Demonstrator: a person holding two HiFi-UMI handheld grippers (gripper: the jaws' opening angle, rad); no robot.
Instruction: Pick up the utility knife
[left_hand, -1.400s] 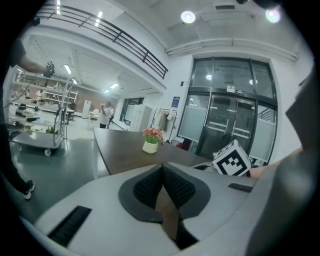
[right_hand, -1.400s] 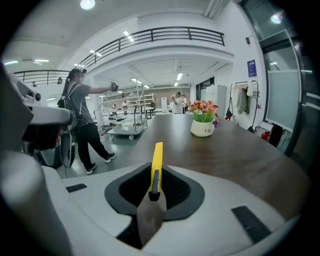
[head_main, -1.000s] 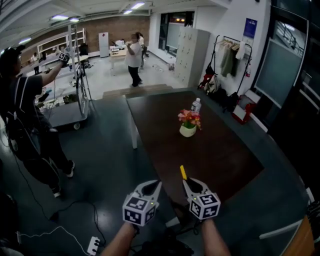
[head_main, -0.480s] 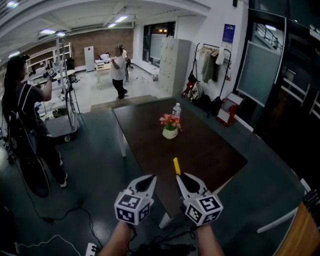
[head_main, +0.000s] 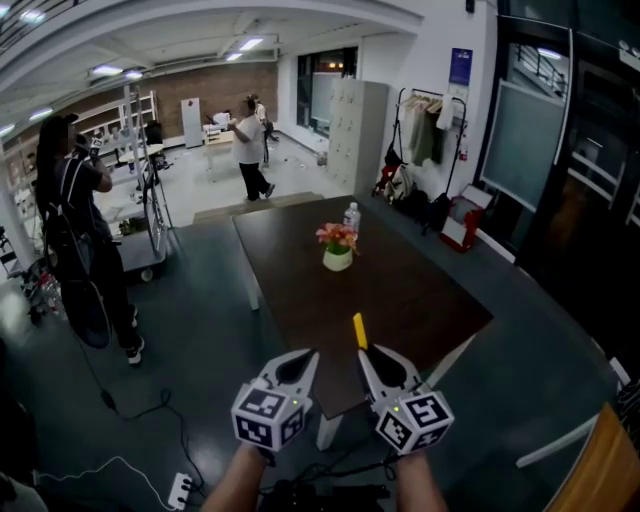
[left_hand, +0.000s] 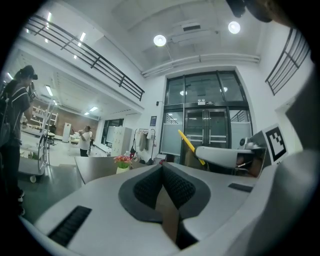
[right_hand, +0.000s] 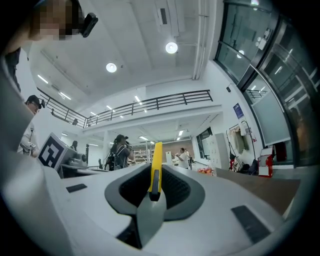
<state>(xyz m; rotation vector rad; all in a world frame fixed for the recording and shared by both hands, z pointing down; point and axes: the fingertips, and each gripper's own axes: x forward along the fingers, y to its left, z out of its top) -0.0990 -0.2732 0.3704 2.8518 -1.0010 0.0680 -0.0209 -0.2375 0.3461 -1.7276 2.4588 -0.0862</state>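
The yellow utility knife (head_main: 360, 330) sticks up and forward out of my right gripper (head_main: 368, 352), which is shut on its lower end. In the right gripper view the knife (right_hand: 156, 165) stands upright between the dark pads (right_hand: 172, 189). My left gripper (head_main: 303, 357) is beside it on the left, jaws together with nothing in them. The left gripper view shows its own pads (left_hand: 150, 187) meeting, and the right gripper (left_hand: 220, 155) with the knife (left_hand: 190, 146) off to the right. Both grippers point level, in the air in front of the near corner of the dark table (head_main: 400, 290).
On the table stand a flower pot (head_main: 337, 248) and a water bottle (head_main: 351, 216). A person (head_main: 85, 230) stands at the left near a cart (head_main: 140, 250), another person (head_main: 250, 145) farther back. A power strip (head_main: 180, 490) and cable lie on the floor. Lockers (head_main: 360, 130) and a coat rack (head_main: 420, 130) line the back.
Both grippers have risen, side by side, with the knife still in the right one. The table now lies lower and farther off. The person at the left has shifted.
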